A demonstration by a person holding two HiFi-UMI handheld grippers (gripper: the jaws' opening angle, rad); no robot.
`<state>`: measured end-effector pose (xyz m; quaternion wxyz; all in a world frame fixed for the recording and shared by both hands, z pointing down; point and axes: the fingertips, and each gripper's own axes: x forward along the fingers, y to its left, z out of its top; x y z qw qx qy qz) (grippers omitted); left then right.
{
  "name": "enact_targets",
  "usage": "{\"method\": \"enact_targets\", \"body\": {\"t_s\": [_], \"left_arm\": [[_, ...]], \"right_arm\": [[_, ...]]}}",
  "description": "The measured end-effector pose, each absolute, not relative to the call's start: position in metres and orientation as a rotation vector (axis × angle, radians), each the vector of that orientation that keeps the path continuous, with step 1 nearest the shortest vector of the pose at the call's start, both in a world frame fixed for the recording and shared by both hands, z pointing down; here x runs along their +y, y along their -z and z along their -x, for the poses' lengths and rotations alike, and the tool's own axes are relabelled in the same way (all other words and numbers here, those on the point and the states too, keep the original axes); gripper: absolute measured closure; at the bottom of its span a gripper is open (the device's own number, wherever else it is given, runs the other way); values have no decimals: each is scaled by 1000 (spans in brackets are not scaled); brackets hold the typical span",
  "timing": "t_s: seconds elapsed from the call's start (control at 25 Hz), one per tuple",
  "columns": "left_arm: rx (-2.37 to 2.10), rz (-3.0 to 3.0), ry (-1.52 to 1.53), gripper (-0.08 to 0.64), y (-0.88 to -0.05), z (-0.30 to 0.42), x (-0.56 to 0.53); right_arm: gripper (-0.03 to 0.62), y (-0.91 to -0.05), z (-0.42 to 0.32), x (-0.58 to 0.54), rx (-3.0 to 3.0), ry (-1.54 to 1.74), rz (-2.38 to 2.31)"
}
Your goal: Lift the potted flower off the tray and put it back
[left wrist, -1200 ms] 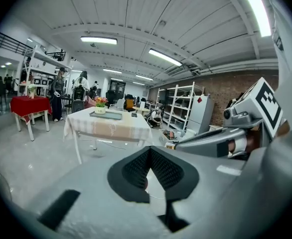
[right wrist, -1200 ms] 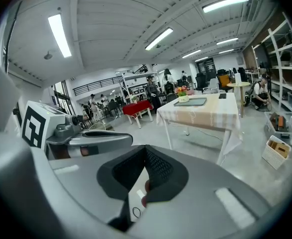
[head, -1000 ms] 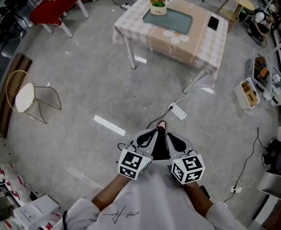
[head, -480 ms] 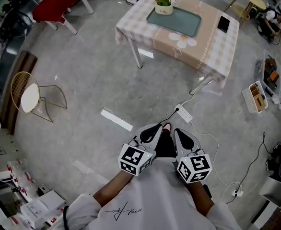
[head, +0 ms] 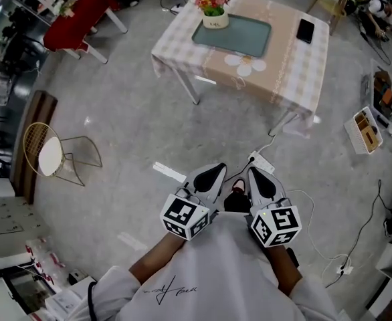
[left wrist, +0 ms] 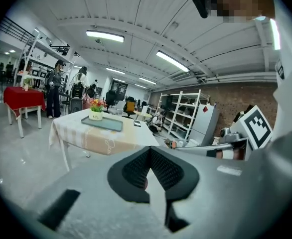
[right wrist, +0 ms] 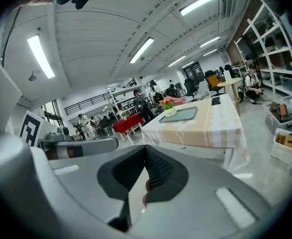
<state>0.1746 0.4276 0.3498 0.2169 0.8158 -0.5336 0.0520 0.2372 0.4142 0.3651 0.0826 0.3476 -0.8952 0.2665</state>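
Left gripper [head: 208,177] and right gripper [head: 259,181] are side by side over the floor, close to the person's body. Both have jaws pressed together with nothing between them, and both are well apart from the table [head: 296,69]. Potted flower [head: 213,8] stands upright on the tray [head: 243,40] at its far-left corner, near the table's far-left corner.

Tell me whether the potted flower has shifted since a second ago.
No. The potted flower sits at the same far-left corner of the tray.
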Motion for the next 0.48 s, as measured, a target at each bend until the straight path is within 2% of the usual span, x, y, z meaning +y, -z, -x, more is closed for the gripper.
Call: {"method": "enact_targets", "body": {"t_s": [0.48], "left_arm": [[-1504,-2185,-200,561,-372,-167,399]], "right_arm": [[584,-382,-234,385,-2645,-805,-989]]}}
